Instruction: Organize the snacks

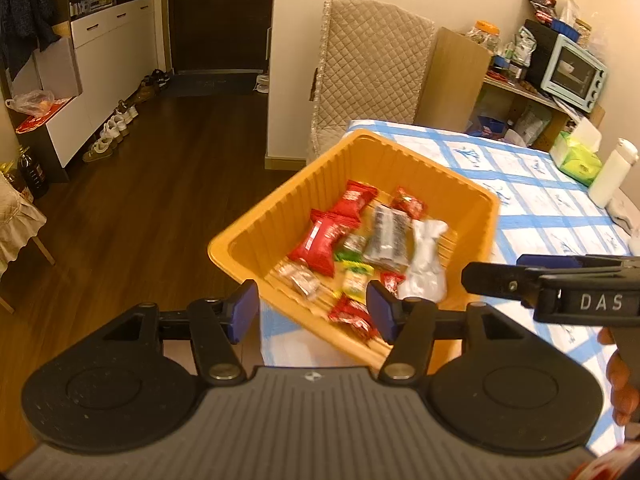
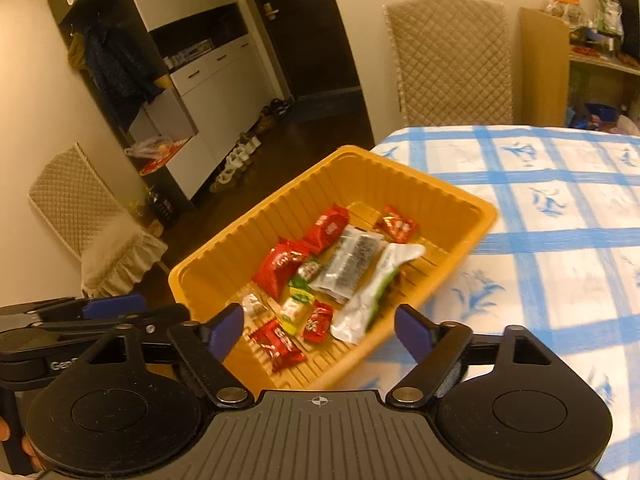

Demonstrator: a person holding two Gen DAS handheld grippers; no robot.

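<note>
An orange ribbed plastic tray point(image 1: 276, 220) point(image 2: 256, 232) sits at the table's corner, partly over the edge. It holds several snacks: red packets point(image 1: 324, 240) point(image 2: 280, 266), a silver-black packet point(image 1: 388, 236) point(image 2: 350, 264), a white pouch point(image 1: 426, 260) point(image 2: 376, 284) and small yellow-green candies point(image 1: 354, 280) point(image 2: 294, 310). My left gripper point(image 1: 312, 312) is open and empty, above the tray's near edge. My right gripper point(image 2: 318, 330) is open and empty, over the tray's near side. The right gripper also shows side-on in the left wrist view point(image 1: 520, 276).
The table has a blue-checked cloth point(image 1: 532, 184) point(image 2: 552, 208). A white bottle point(image 1: 612, 172) and a green tissue pack point(image 1: 578, 160) stand at its far side. A quilted chair point(image 1: 368, 68) point(image 2: 452, 56) stands behind, another chair point(image 2: 92, 232) at the left. Wooden floor point(image 1: 160, 200) lies left of the table.
</note>
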